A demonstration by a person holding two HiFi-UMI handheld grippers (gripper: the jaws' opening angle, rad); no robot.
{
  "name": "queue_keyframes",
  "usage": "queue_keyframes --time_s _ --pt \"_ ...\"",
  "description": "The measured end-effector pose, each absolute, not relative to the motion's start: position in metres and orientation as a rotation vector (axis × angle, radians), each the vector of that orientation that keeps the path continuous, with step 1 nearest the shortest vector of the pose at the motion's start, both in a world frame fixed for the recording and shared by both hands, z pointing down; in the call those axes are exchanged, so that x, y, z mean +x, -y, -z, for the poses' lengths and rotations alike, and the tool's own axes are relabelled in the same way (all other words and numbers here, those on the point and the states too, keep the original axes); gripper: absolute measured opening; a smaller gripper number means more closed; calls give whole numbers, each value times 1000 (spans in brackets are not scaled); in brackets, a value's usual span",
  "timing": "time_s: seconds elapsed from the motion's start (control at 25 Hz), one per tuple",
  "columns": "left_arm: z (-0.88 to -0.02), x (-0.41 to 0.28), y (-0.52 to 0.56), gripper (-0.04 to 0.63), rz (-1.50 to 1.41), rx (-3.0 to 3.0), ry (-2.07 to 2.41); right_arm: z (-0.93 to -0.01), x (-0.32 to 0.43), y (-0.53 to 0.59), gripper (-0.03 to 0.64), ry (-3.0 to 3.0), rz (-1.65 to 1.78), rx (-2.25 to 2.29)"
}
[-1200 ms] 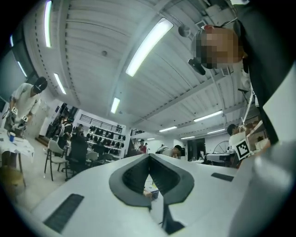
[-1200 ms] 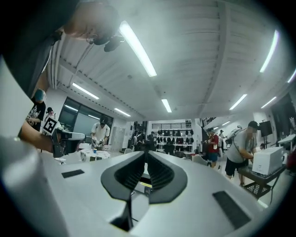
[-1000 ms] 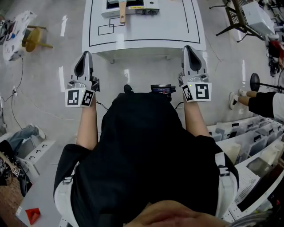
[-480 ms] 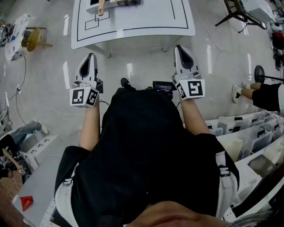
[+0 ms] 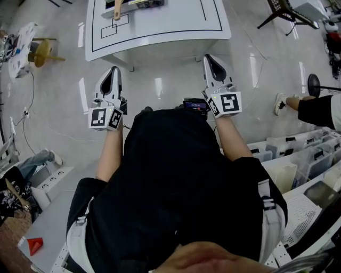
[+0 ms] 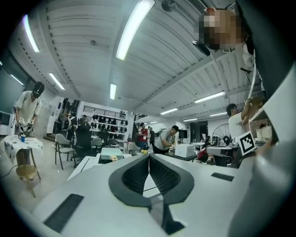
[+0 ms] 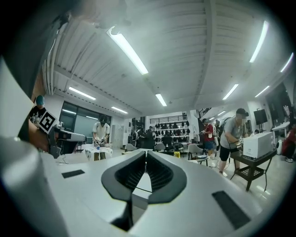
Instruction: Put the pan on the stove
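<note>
While the person stands short of the white table [image 5: 176, 26], the far left of the head view holds a yellow stool [image 5: 39, 50] on the glossy floor [image 5: 58, 122]. Lower on that side lie white power strips [image 5: 48, 184], and in the bottom-left corner sits a small red wedge [image 5: 34, 245].

Next comes the left gripper [image 5: 114, 71], left of centre, its tips aimed at the table's near edge but apart from it. The left gripper view shows its 2 ribbed pads pressed together at the tips, with nothing between them.

The table fills the top centre, marked with black lines. The pan [image 5: 118, 9] is at the table's upper-left part and shows only by its wooden handle; the rest is cut off by the frame's top edge. Just right of the handle, a sliver of the stove [image 5: 143, 2] shows at that same edge. Whether the pan sits on it or beside it cannot be told. Both grippers are well apart from the pan.

Right of centre, the right gripper [image 5: 208, 57] also points toward the table's near edge, a little closer to it than the left one. In the right gripper view its jaws meet at the tips, empty.

At the right edge, another person's shoe [image 5: 279, 103] and dark sleeve [image 5: 319, 111] enter the frame above a row of clear plastic bins [image 5: 298, 154].
</note>
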State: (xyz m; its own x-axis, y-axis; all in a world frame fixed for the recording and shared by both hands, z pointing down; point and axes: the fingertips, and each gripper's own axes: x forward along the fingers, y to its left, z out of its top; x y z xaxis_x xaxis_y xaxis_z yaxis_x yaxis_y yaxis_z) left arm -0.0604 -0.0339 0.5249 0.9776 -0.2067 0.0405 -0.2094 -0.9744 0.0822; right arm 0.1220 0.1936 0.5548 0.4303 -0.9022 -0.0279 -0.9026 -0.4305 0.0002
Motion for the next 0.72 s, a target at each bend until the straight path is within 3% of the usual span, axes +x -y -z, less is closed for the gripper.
queue_keyframes --time_s 0.36,0.72 --pt "-499 -72 85 17 71 2967 226 -550 104 -149 26 -1567 -3 -2684" --pt "-518 -93 115 17 5 2910 265 -551 80 -121 25 -1627 41 -2688"
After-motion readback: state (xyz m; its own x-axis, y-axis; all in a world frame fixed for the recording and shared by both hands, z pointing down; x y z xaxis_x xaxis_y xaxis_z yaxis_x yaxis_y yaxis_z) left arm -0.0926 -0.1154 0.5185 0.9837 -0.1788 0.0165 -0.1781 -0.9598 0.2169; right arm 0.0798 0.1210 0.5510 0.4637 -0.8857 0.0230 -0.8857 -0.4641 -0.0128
